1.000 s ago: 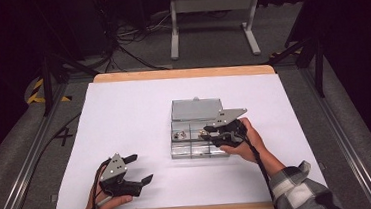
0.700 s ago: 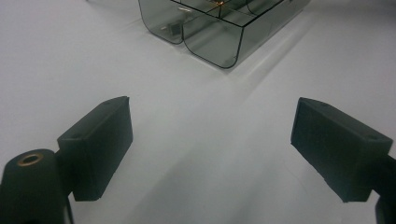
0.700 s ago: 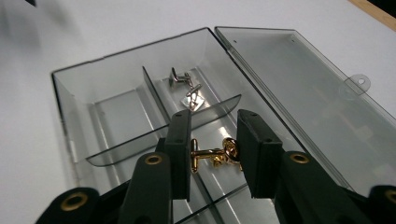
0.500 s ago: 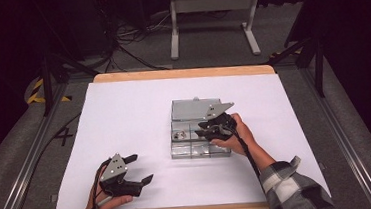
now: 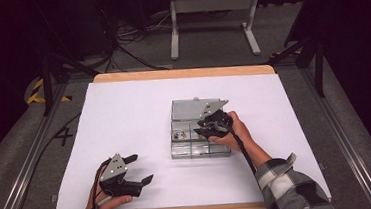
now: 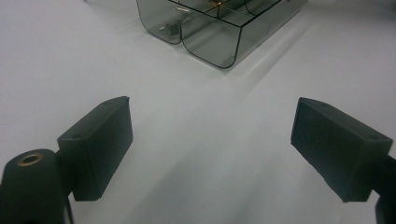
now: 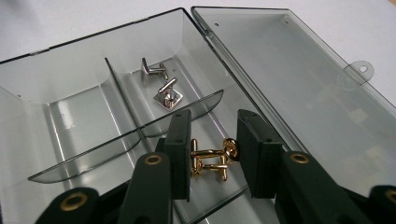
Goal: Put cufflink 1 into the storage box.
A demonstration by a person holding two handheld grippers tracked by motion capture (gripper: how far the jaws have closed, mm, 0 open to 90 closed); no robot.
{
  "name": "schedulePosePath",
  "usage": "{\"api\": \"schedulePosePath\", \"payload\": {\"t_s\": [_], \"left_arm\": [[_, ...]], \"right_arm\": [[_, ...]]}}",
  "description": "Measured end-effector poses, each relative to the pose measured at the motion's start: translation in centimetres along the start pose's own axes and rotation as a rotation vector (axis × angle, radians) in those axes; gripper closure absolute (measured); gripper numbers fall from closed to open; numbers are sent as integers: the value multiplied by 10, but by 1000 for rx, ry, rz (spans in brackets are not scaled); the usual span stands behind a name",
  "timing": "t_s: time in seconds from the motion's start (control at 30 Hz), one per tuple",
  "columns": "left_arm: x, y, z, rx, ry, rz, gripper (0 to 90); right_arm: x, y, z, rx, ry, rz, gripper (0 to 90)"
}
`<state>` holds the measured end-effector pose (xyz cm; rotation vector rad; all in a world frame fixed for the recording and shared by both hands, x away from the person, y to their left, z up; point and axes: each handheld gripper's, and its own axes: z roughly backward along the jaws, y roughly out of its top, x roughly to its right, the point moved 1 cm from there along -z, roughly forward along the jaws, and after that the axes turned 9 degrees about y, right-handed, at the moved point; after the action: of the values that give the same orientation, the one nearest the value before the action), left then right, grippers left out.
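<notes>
White tabletop (image 5: 124, 119) under smoky divided box (image 5: 196, 134), dark room beyond

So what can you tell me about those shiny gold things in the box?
The gold cufflinks are two small pieces of polished, yellow metal, each with a thin bar and a rounded end. They lie together on the floor of one compartment of the clear smoky plastic box, next to its open lid. The right gripper has a black jaw on each side of them, very close; whether the jaws already squeeze them is hard to tell. A silver pair sits in the neighbouring compartment.
</notes>
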<state>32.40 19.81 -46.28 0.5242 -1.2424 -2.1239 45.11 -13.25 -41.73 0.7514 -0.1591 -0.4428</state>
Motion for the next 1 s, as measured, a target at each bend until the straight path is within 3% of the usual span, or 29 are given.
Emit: {"api": "schedulePosePath", "payload": {"t_s": [0.43, 0.63, 0.87, 1.0], "left_arm": [[0, 0, 0, -1, -2, -2, 134], [-1, 0, 0, -5, 4, 9, 130], [-1, 0, 0, -3, 4, 13, 127], [-3, 0, 0, -11, -13, 18, 126]], "right_arm": [[-2, -2, -2, -20, 29, -8, 648], [-4, -5, 4, -10, 13, -6, 624], [-10, -16, 32, 82, 26, -6, 553], [-18, -28, 56, 127, -1, 32, 528]]}}
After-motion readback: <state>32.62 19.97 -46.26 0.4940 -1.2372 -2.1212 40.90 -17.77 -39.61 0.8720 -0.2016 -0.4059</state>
